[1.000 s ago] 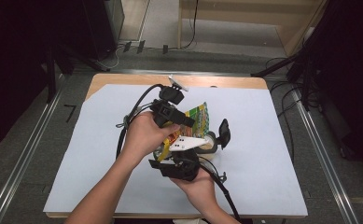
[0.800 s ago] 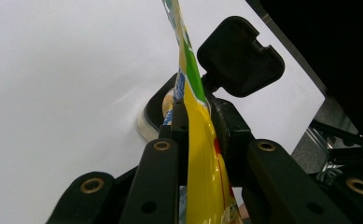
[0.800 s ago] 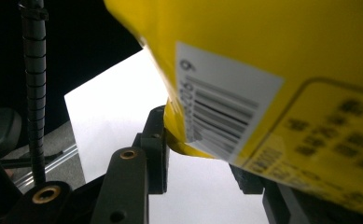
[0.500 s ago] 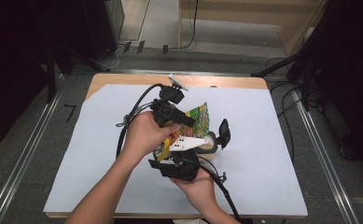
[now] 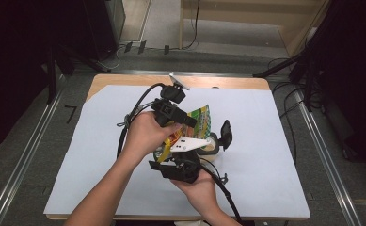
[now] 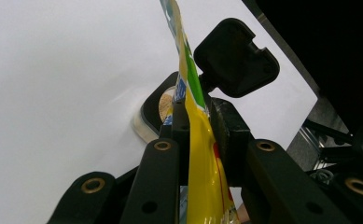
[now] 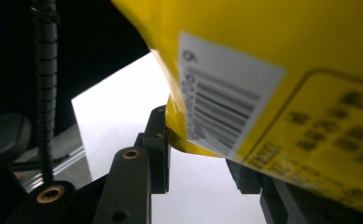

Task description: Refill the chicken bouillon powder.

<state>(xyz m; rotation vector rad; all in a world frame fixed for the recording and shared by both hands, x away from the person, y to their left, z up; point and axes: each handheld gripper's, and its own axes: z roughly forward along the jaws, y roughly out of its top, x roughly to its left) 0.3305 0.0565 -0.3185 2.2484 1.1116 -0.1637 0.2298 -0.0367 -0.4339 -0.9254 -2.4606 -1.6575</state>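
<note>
At the centre of the high view, both forearms are brought in from the bottom edge and met over the white table (image 5: 274,141). The left gripper (image 6: 200,116) is seen clamped on a yellow snack bag (image 5: 200,123), pinched flat between its pads. The right gripper (image 7: 202,154), held just below, has the bag's lower corner gripped between its jaws. A black-rimmed dish (image 6: 152,108) is set just beyond the bag.
</note>
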